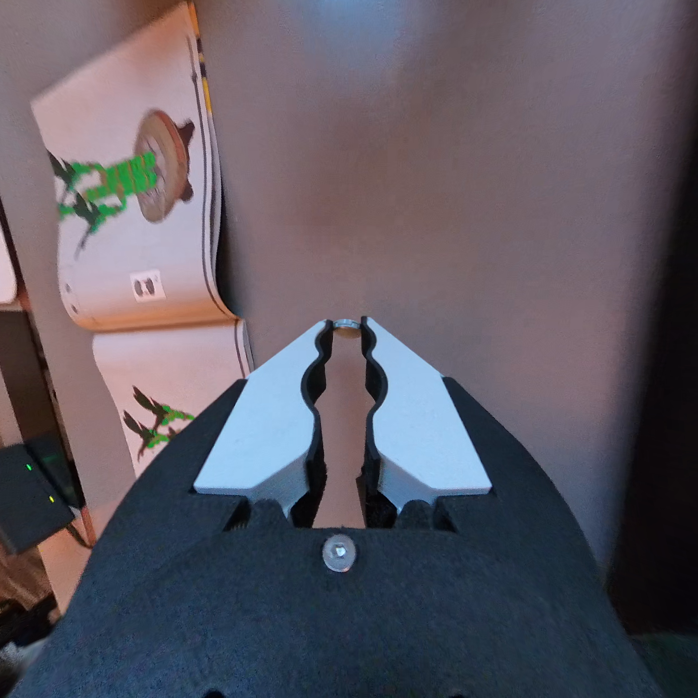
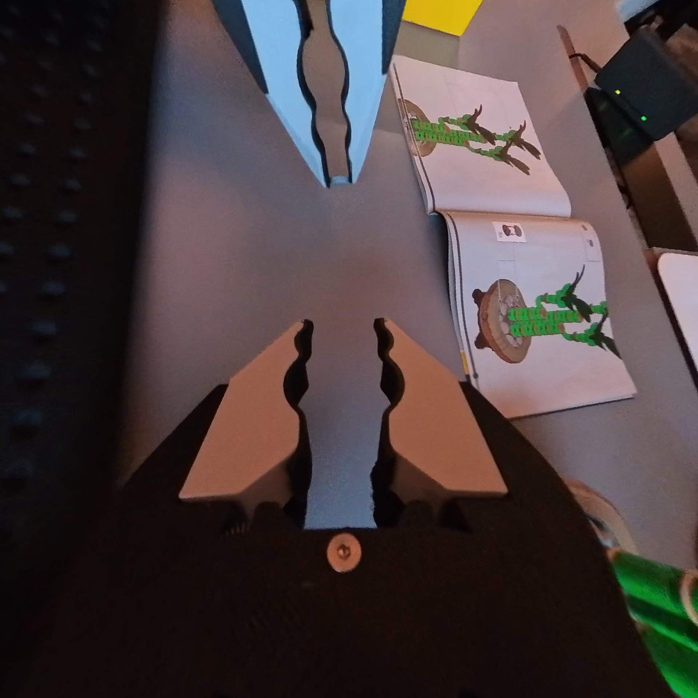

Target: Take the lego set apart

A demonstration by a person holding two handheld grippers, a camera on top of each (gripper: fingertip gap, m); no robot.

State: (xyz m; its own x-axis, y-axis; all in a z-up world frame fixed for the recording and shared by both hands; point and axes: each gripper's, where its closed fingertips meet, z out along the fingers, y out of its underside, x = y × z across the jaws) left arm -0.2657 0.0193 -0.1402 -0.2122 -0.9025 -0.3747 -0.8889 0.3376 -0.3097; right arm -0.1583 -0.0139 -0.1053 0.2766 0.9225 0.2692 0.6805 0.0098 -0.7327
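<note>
Stud (image 1: 346,327) pinched at left tool (image 1: 346,325) tips; right tool (image 2: 343,325) empty.

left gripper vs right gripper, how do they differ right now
The left gripper is shut on a small grey round piece at its tips; the right gripper is open and holds nothing. In the right wrist view the left gripper points toward the right one from the far side, over the grey table. The left looks pale blue-white, the right orange-tinted in this light. Both have the same wavy black-lined jaws.
</note>
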